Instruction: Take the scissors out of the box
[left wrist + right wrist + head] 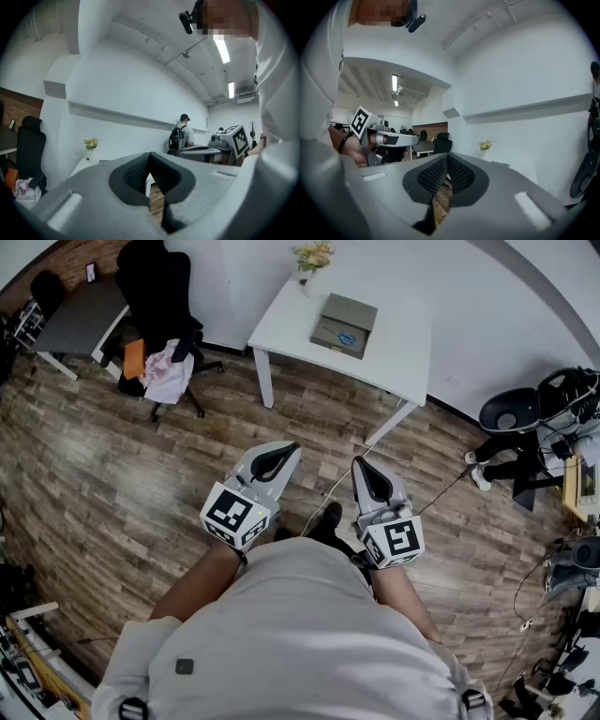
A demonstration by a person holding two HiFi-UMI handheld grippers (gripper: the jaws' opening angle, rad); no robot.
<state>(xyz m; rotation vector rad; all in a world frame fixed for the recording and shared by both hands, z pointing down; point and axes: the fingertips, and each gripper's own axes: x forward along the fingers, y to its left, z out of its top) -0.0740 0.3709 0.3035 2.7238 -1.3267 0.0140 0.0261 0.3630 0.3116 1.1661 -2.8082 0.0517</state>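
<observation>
The box point(344, 324) lies flat on the white table point(412, 357), in the half of the table that is nearer to the wall. A small blue piece on its top side may be the scissors point(346, 337), but it is too small to be sure. It is also not possible to tell if the box is open or has a lid on it. Just beside the box, at the table edge by the wall, stands a vase with flowers point(314, 261).

Both tools are well apart from the table, close to the person's body and above the wooden floor point(112, 474). The left gripper point(286, 450) points level toward the table. Its jaws are together at the tips and nothing is between them; only a thin strip of floor shows through the slit lower down. The right gripper point(362, 465) is just beside it, pointing almost level in the same direction. Its jaws are fully together too, and they hold nothing.

To the left of the table stands a black office chair point(155, 287) with some cloth on its seat. In the left gripper view a person with a backpack point(180, 135) stands far off by the wall, back turned.
</observation>
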